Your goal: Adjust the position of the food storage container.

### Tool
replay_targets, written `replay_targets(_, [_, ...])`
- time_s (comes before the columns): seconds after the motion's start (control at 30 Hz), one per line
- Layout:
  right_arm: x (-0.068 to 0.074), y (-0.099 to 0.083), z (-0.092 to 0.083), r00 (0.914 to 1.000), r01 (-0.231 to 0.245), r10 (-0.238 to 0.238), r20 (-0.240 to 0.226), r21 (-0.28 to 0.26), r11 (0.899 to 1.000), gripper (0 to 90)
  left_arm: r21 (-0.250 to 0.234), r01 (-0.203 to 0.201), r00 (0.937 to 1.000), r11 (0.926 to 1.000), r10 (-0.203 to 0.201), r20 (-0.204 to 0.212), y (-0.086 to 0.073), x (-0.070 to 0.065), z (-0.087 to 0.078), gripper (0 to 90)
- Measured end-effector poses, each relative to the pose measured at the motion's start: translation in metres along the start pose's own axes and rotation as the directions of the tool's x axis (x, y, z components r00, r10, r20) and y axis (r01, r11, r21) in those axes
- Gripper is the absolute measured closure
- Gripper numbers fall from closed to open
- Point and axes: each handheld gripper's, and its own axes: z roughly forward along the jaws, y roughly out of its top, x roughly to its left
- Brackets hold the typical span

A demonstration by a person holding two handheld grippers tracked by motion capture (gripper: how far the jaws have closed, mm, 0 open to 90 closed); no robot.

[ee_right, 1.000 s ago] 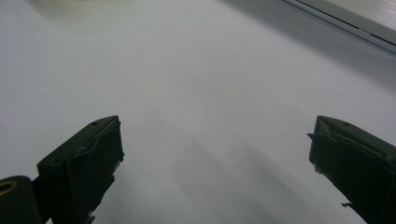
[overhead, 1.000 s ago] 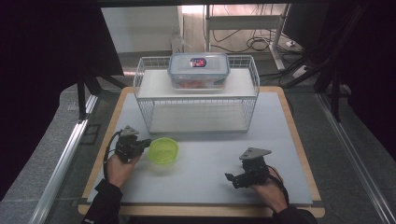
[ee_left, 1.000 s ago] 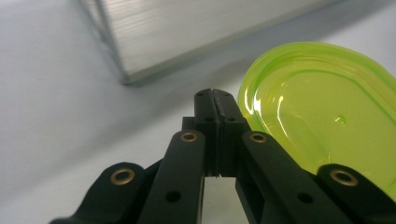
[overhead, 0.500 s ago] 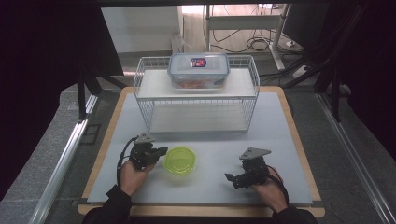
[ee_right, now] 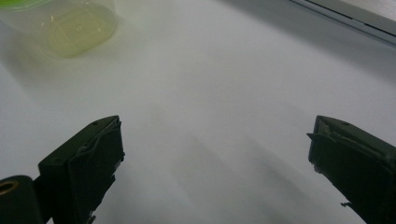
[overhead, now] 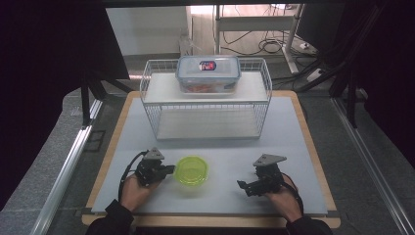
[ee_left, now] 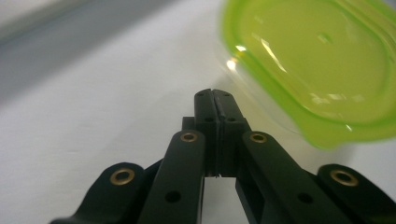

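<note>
While its jaws are pressed together on nothing, the left tool (overhead: 169, 169) sits just beside the green-lidded container (overhead: 191, 170).

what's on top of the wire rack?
A clear lidded food container sits on the wire rack, on its white top shelf. Reddish contents show through the wall; what they are can't be told. The lower shelf looks bare.

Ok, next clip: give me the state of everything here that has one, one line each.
left gripper: jaws shut, empty, tips beside the green-lidded container
right gripper: jaws wide open, empty, low over the mat
green-lidded container: lid on, upright on the mat between the grippers
blue-lidded box: closed, lid on, on the top shelf of the rack
wire rack: upright, lower shelf bare
</note>
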Motion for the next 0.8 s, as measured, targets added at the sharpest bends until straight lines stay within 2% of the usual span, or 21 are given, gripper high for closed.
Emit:
replay_targets(0.17, [0.0, 0.0, 0.001, 1.0, 0.001, -0.001, 0.0, 0.003, 1.0, 3.2, 0.015, -0.008, 0.9995, 0.9998, 0.007, 0.031, -0.001, -0.008, 0.005, 90.0])
replay_targets(0.43, [0.001, 0.0, 0.001, 1.0, 0.003, -0.003, 0.002, 0.005, 1.0, 3.2, 0.036, -0.033, 0.9984, 0.9988, 0.031, 0.047, 0.003, -0.024, 0.016, 90.0])
replay_targets(0.63, [0.001, 0.0, 0.001, 1.0, 0.002, -0.002, 0.0, 0.006, 1.0, 3.2, 0.059, -0.072, 0.9956, 0.9957, 0.068, 0.065, 0.009, -0.039, 0.028, 90.0])
replay_targets(0.8, [0.001, 0.0, 0.002, 1.0, 0.005, -0.005, -0.001, 0.01, 1.0, 3.2, 0.06, -0.099, 0.9921, 0.9933, 0.094, 0.083, 0.014, -0.051, 0.037, 89.8])
